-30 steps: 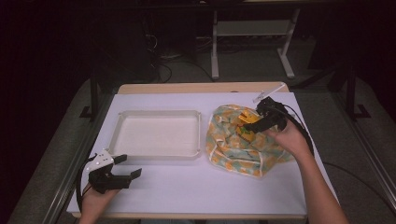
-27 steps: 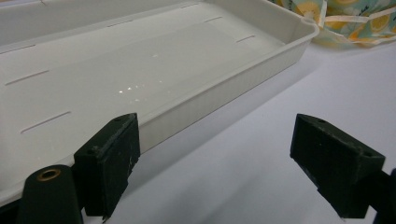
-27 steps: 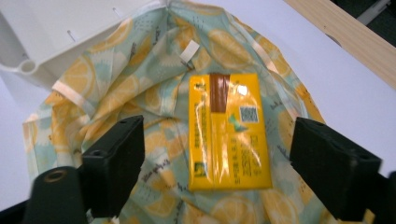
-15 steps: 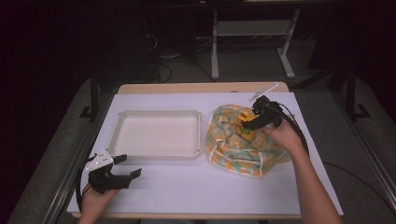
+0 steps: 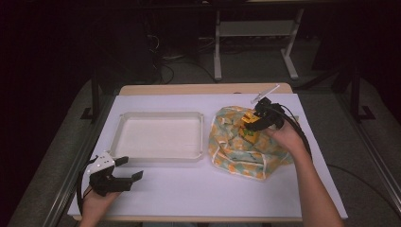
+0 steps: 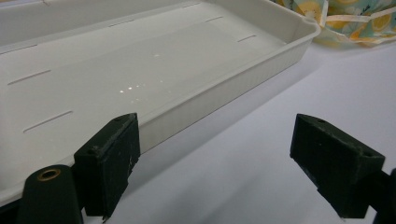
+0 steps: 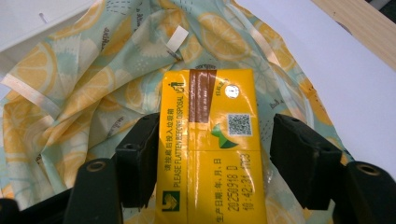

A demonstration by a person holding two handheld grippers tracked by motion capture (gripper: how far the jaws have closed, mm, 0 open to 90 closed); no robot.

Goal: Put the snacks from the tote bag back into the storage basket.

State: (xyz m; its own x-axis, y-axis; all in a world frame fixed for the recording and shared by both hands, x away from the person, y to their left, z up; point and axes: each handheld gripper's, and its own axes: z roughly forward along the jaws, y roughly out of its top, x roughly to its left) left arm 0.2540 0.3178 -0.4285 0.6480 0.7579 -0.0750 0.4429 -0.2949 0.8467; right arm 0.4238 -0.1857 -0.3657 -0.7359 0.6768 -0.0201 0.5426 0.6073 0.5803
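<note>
Right gripper (image 7: 212, 158) jaws closing around yellow carton (image 7: 210, 149) in the lemon-print bag (image 5: 236, 142) (right pad not yet touching), left gripper (image 6: 215, 172) open by white tray (image 6: 299, 39).

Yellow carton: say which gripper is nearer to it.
Right. The right gripper has its jaws on either side of the yellow carton in the bag; the left gripper sits across the table, by the tray.

light: bright table (image 5: 198, 189), dark surroundings | glare: tray (image 6: 140, 88) | focus: soft
</note>
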